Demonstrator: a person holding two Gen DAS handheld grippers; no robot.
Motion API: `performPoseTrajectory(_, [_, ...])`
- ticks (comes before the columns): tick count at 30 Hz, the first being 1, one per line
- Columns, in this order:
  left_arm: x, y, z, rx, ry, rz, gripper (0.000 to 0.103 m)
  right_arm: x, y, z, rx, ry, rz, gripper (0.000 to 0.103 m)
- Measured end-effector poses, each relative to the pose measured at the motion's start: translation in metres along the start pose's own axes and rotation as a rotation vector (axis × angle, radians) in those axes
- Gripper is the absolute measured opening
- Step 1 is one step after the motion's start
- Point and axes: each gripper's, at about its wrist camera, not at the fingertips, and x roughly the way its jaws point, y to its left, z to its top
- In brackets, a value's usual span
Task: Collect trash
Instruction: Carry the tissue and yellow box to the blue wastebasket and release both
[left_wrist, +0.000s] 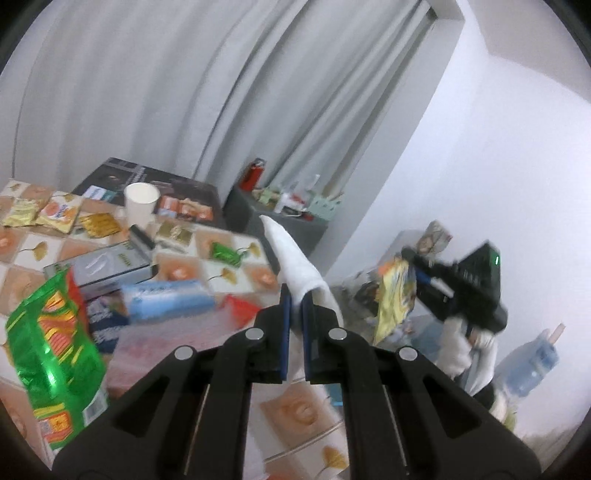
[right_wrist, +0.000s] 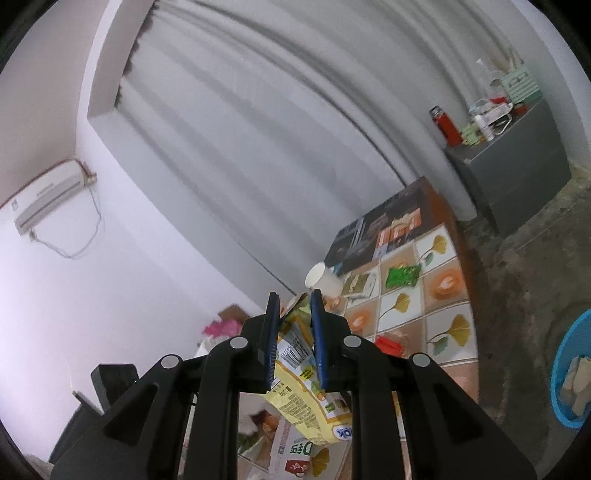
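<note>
Left wrist view: your left tool (left_wrist: 295, 295) is clamped on a white tissue (left_wrist: 291, 258), which stands up toward 12 o'clock above the worktop (left_wrist: 236, 273); a green snack bag (left_wrist: 51, 343) lies at 9 o'clock.

Right wrist view: your right tool (right_wrist: 293, 306) stands narrow, gripping a yellow snack wrapper (right_wrist: 295, 373) that trails toward 6 o'clock; a blue bin (right_wrist: 569, 369) sits at 3 o'clock.

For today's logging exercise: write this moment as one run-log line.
left gripper: shut on white tissue | right gripper: shut on yellow snack wrapper | table: litter remains
</note>
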Motion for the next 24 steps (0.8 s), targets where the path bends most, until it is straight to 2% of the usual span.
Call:
performPoseTrajectory(7, [0.022, -0.030, 0.031, 0.022, 0.004, -0.033, 0.004, -0.047, -0.027, -0.005, 0.036, -0.048, -0.052, 0.017])
performPoseTrajectory(13, [0.062, -0.080, 0.036, 0.098, 0.075, -0.079, 0.004, -0.093, -0.069, -0.013, 0.100, -0.109, -0.123, 0.017])
performPoseTrajectory(17, [0.111, -0.113, 0.028, 0.151, 0.156, -0.118, 0.004, -0.122, -0.104, -0.019, 0.150, -0.142, -0.224, 0.017])
performPoseTrajectory(20, [0.163, -0.141, 0.013, 0.195, 0.247, -0.148, 0.004, -0.138, -0.128, -0.025, 0.170, -0.152, -0.340, 0.017])
performPoseTrajectory(24, [0.249, -0.181, -0.025, 0.283, 0.406, -0.167, 0.004, -0.154, -0.165, -0.031, 0.223, -0.161, -0.458, 0.017])
